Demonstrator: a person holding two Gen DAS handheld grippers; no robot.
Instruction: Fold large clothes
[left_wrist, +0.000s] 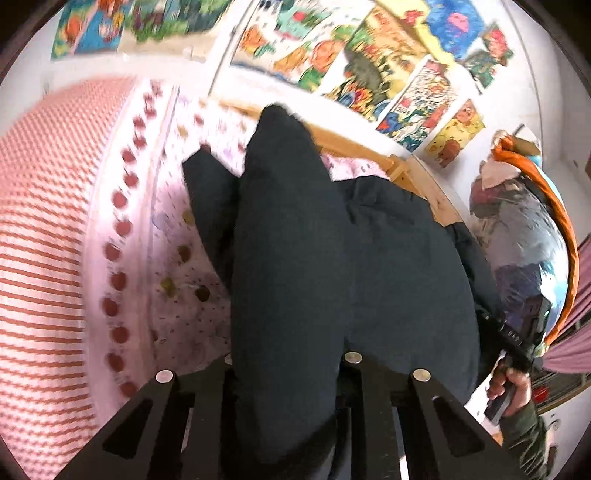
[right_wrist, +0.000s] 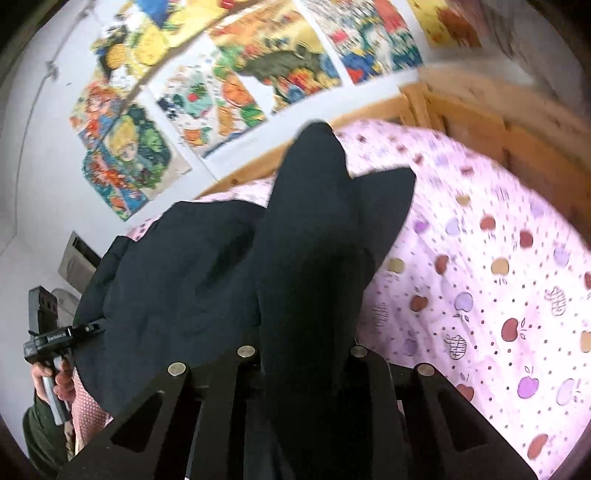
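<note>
Two grippers each pinch one end of the same dark cloth (left_wrist: 295, 240), so it hangs between them and can be spread out or laid over itself for a fold. The left gripper (left_wrist: 286, 369) has its jaws nearly closed, with a thick bunch of the cloth squeezed between them. The right gripper (right_wrist: 303, 360) looks the same, jaws close together and full of cloth. Most of the cloth is lifted up in front of the cameras, and I think its far part rests on the bed (right_wrist: 480, 258), though I cannot see under it. Holding two ends at once keeps the big piece from flopping in a heap, which is likely why both hands are used. The bed has a pink sheet with little apples on it. A pink and white striped blanket (left_wrist: 44, 240) lies by the sheet in the left view. Behind the bed a wooden frame (right_wrist: 480, 122) meets a white wall with bright cartoon pictures (right_wrist: 240, 74) stuck on it. The pictures are too blurry to read any words. Small white letters sit on the left gripper's body in the right view, but I cannot make them out.
</note>
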